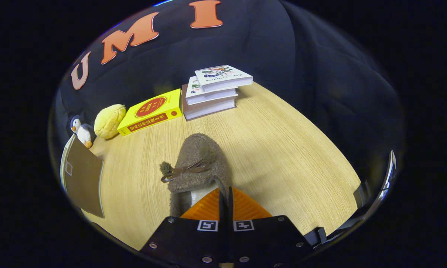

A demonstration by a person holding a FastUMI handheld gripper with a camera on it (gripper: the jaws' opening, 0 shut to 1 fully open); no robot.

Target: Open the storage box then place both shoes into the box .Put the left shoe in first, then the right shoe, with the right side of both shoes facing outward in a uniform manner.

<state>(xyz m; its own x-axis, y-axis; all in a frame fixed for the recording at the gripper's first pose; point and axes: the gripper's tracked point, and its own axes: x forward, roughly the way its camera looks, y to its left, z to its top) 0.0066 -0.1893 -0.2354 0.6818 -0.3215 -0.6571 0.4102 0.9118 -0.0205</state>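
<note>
The wooden table (283, 149) spreads out ahead of me, running back to the dark cloth wall. On it at about twelve o'clock, far beyond my fingers, sits a stack of books (214, 91) — three or so, the top one skewed on the rest. Just beside the stack, at eleven o'clock, lies a yellow book (150, 111), flat and angled. At nine o'clock, near the table's edge, a brown folder (83, 178) lies flat with pale pages showing along its side.

The shoe (199, 167) is right in front of me: a fuzzy brown slipper with a thin brown bow and a small pompom across its top, toe pointing away toward twelve o'clock. Its heel end comes up against my fingertips, and a bit of the pale lining shows there.

My gripper (225, 199) is pressed nearly together, only a thin dark slit left between the two fingers. They seem to pinch the slipper's heel rim — I cannot tell for sure that both press on it.

Back at ten o'clock, a yellow plush lump (109, 121) rests next to the yellow book, and the smallest thing, a toy penguin (82, 132), stands just beside it, above the folder's far corner.
</note>
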